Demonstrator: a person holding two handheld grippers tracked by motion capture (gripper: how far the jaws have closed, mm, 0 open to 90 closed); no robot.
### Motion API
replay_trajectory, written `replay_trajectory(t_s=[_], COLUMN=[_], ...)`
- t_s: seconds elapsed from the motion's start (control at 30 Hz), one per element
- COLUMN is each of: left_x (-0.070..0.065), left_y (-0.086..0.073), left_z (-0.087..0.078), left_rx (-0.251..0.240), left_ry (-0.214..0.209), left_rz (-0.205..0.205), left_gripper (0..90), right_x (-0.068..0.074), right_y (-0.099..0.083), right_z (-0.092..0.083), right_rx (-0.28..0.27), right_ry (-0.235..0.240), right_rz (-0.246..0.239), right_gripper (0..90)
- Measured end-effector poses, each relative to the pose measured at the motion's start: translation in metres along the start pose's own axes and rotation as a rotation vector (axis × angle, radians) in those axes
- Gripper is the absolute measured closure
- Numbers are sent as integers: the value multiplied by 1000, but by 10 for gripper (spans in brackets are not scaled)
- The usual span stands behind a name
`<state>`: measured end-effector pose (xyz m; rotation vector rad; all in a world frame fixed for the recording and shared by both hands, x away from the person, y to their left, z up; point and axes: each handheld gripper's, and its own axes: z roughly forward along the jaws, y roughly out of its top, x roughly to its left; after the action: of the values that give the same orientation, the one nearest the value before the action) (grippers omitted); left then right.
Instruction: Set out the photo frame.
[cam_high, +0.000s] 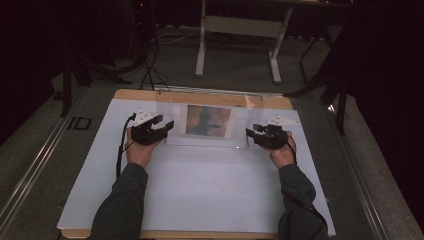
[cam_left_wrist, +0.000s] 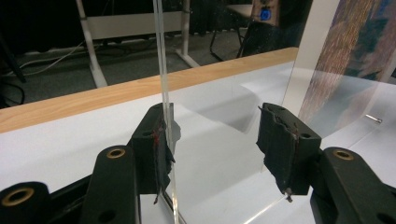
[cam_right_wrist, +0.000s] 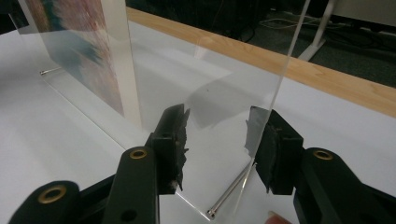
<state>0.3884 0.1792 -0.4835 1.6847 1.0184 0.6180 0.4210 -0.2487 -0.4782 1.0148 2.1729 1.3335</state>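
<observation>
A clear acrylic panel stands upright near the far side of the white table sheet, with a coloured picture in its middle. My left gripper is at the panel's left end and my right gripper at its right end. In the left gripper view the jaws stand wide apart; the panel's edge lies by the left pad. In the right gripper view the jaws are also apart, with the panel's edge next to the right pad. Neither pair presses on the panel.
A thin metal pin lies at the panel's foot, and another shows farther along. The wooden table edge runs just behind the panel. White desk legs stand on the floor beyond.
</observation>
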Motion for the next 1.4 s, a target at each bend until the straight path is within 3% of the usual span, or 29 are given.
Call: replay_trajectory(t_s=[0.13, 0.4, 0.7, 1.0, 1.4], left_x=[-6, -13, -20, -23, -22], left_y=[-3, -10, -13, -18, -23], left_z=[-10, -27, -42, -47, -48], left_rx=[3, -2, 9, -11, -31], left_ry=[-2, 5, -3, -13, -27], left_rz=[4, -28, -37, -66, -71], left_gripper=[456, 458, 458, 461, 460], right_x=[8, 20, 36, 38, 40], right_y=[-4, -2, -13, -19, -23], right_z=[-8, -21, -34, -37, -40], right_rx=[-3, -10, -21, -14, -23], right_ry=[-4, 13, 18, 28, 37], right_rz=[-15, -23, -8, -14, -14], right_gripper=[561, 561, 559, 557, 569])
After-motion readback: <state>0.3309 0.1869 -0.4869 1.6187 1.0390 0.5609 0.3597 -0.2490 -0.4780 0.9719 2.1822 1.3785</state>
